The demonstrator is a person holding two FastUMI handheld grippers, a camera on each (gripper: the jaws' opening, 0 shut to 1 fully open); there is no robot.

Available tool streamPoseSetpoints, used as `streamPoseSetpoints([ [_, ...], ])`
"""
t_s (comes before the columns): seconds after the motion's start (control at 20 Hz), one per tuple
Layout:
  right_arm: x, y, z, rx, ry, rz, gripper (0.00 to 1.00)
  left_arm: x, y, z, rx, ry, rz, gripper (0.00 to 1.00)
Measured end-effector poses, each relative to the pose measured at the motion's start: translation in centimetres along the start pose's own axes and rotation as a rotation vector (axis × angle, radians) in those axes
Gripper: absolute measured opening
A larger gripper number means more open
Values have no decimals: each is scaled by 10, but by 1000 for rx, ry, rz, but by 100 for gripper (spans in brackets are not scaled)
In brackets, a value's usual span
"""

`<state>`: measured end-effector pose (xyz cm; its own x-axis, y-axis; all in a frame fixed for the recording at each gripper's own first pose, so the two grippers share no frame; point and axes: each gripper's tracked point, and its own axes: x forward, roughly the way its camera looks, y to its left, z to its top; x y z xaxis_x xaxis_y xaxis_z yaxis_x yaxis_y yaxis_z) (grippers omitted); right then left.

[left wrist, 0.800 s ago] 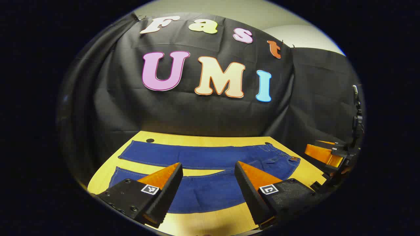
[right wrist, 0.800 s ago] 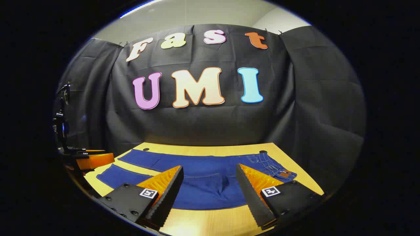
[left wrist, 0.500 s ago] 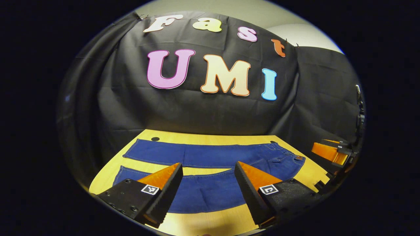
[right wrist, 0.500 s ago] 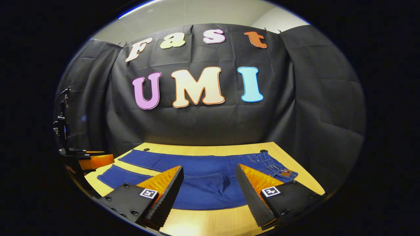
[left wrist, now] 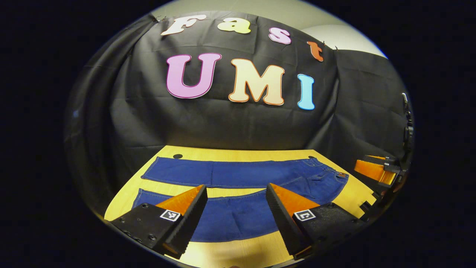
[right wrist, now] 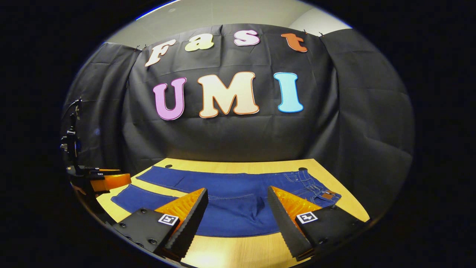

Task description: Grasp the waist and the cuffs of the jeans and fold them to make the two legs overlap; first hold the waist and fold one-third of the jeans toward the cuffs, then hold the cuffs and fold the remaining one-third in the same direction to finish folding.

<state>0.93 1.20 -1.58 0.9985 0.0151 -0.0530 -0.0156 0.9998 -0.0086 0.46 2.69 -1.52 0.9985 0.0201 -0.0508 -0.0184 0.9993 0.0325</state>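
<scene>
Both grippers were wide open and held nothing: the left gripper (left wrist: 236, 203) and the right gripper (right wrist: 237, 206) hung over the near edge of the desk (left wrist: 230, 154). Jeans (left wrist: 245, 175) lay flat along the desk, legs apart, waist (right wrist: 316, 188) near the right edge, cuffs near the left edge. Pinching just the top layer could make the fold sag and go crooked. The near leg's cuff hid behind the left gripper.
</scene>
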Motion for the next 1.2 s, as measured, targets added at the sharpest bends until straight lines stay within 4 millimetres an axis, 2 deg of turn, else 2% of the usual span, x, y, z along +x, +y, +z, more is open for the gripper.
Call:
streamPoseSetpoints([
  [0.2, 0, -2, -8, 7, 25, -14, 99, -1, 10, -23, 18, 61, -61, 95],
  [0.35, -2, -6, -15, -13, 53, -28, 99, -8, 22, -56, 25, 160, -149, 95],
  [0.5, -5, -7, -25, -36, 84, -34, 99, -20, 50, -89, 84, 286, -214, 94],
  [0.85, -7, -14, -54, -25, 163, -58, 99, -45, 122, -175, 353, 645, -351, 95],
  [1.2, -17, -25, -70, -42, 202, -108, 99, -35, 143, -200, 398, 770, -384, 95],
])
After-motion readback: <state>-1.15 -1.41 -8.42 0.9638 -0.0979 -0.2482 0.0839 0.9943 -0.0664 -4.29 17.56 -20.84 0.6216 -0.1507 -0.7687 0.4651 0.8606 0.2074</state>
